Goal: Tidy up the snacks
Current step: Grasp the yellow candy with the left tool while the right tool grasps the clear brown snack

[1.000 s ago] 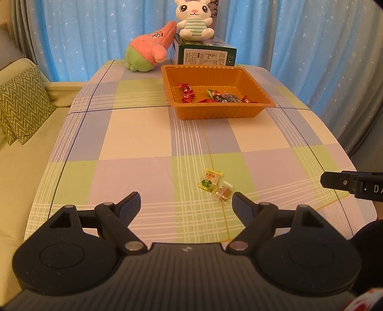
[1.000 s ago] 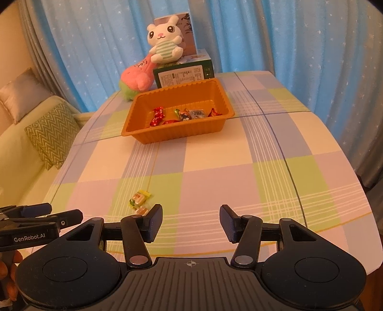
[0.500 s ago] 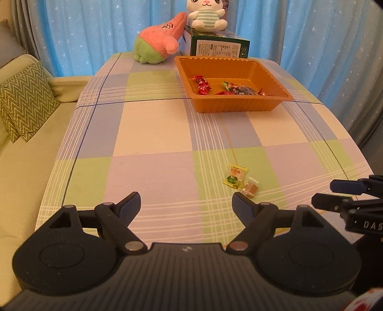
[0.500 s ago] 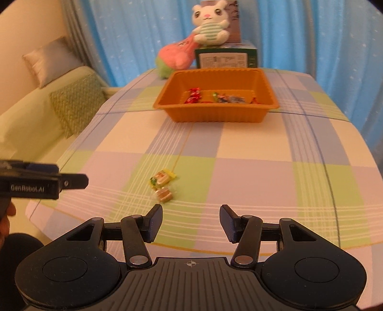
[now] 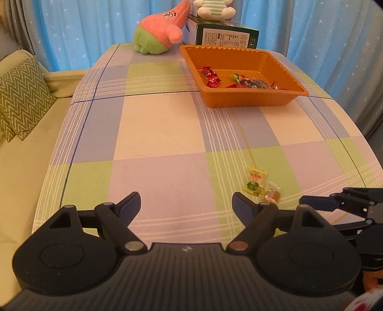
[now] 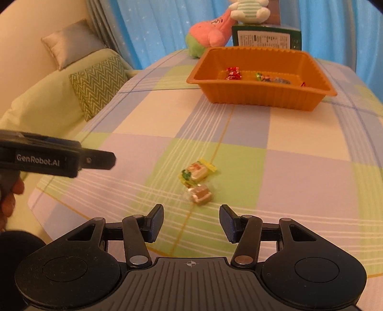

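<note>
Two loose snacks lie on the checked tablecloth near the front edge: a yellow-green packet (image 5: 255,181) (image 6: 196,171) and a small clear-wrapped brown candy (image 5: 273,195) (image 6: 200,194). An orange tray (image 5: 261,101) (image 6: 258,100) at the far side holds several wrapped candies. My left gripper (image 5: 186,204) is open and empty, left of the snacks. My right gripper (image 6: 191,222) is open and empty, just in front of the brown candy; it also shows from the side in the left wrist view (image 5: 335,203).
A pink-green plush (image 5: 160,31) and a green box (image 5: 226,36) with a white bunny plush (image 6: 249,10) stand behind the tray. A sofa with a zigzag cushion (image 5: 21,95) runs along the table's left side. Blue curtains hang behind.
Both grippers moved forward and down toward the table. My right gripper swung left to face the two loose snacks, which now lie just in front of its fingers.
</note>
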The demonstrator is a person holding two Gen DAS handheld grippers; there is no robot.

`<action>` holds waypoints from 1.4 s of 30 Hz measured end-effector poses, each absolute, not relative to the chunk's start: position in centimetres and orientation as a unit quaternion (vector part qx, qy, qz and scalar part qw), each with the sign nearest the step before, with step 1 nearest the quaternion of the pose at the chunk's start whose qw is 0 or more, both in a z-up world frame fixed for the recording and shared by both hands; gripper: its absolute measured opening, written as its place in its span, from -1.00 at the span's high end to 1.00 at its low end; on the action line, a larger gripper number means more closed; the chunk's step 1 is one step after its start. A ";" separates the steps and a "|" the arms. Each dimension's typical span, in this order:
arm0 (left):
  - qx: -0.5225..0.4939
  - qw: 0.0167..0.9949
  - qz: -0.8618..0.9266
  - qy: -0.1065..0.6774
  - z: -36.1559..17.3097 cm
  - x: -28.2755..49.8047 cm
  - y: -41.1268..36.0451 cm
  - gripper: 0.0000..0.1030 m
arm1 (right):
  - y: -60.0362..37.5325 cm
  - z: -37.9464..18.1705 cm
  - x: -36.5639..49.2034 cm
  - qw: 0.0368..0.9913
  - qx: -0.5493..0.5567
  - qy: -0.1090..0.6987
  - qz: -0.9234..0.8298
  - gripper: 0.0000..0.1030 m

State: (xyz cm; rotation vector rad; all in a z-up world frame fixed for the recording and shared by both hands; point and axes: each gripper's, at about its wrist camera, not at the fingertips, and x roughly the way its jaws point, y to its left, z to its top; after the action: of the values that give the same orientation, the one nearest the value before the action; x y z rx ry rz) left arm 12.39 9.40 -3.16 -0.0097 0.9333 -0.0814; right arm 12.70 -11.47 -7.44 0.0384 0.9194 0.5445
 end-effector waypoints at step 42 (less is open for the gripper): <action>0.003 0.875 -0.126 0.467 -6.4 16.6 2.9 -0.18 | -17.9 -7.9 14.9 0.907 0.038 0.411 0.083 0.58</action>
State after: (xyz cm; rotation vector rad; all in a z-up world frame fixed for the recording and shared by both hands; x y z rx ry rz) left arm 16.62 2.94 -6.37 0.0061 0.9753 -0.2629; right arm 14.92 -17.85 -7.90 0.0774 0.8474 0.1711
